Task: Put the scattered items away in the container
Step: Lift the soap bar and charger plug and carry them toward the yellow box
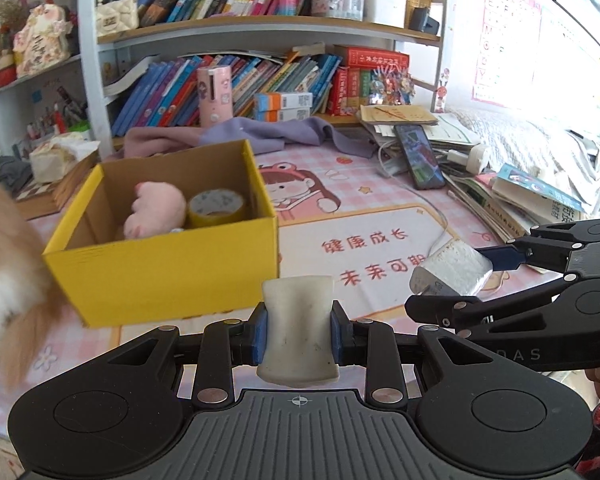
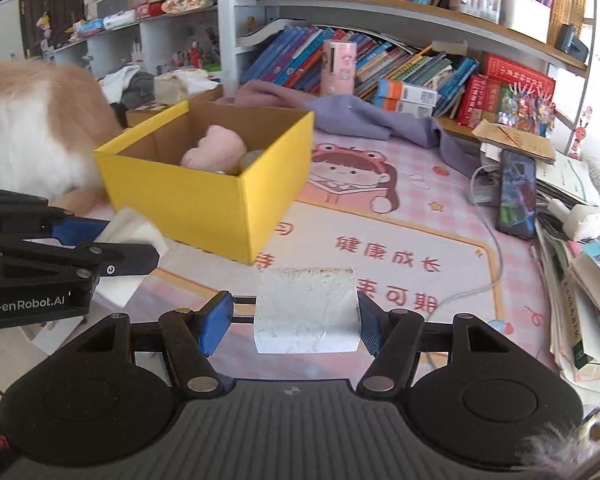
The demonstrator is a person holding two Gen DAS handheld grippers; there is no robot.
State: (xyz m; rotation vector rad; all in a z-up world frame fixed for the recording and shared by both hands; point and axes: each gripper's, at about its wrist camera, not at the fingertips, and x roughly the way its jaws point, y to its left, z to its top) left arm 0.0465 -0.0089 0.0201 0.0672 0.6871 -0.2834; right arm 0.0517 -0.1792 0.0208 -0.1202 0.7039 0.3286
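The landmark is one yellow box (image 1: pixel 168 268), open at the top with brown cardboard inner walls, standing on a pink desk mat (image 1: pixel 380 216) printed with a cartoon girl.

Contents of the box: one pink plush toy (image 1: pixel 154 210) against the left inner wall, and one roll of yellow tape (image 1: pixel 217 209) lying flat just to the right of it, touching it. A third small item shows at the front inner edge; its identity cannot be determined.

One furry orange-and-white animal (image 2: pixel 36 128) occupies the space left of the box, close to its left wall.

Behind the box lies one purple cloth (image 1: pixel 260 132), and behind that a bookshelf (image 1: pixel 268 28) with two visible rows of books. One phone (image 1: pixel 420 156) lies to the right of the box, well apart from it, on a pile of papers.

Two tools are present, both in front of the box and clear of it. The left gripper (image 1: pixel 299 334) is narrow and clamps one white eraser-like block (image 1: pixel 298 328) between its blue pads. The right gripper (image 2: pixel 296 320) stands at medium width and holds one white plug adapter (image 2: pixel 308 308); its metal prongs show in the left wrist view.
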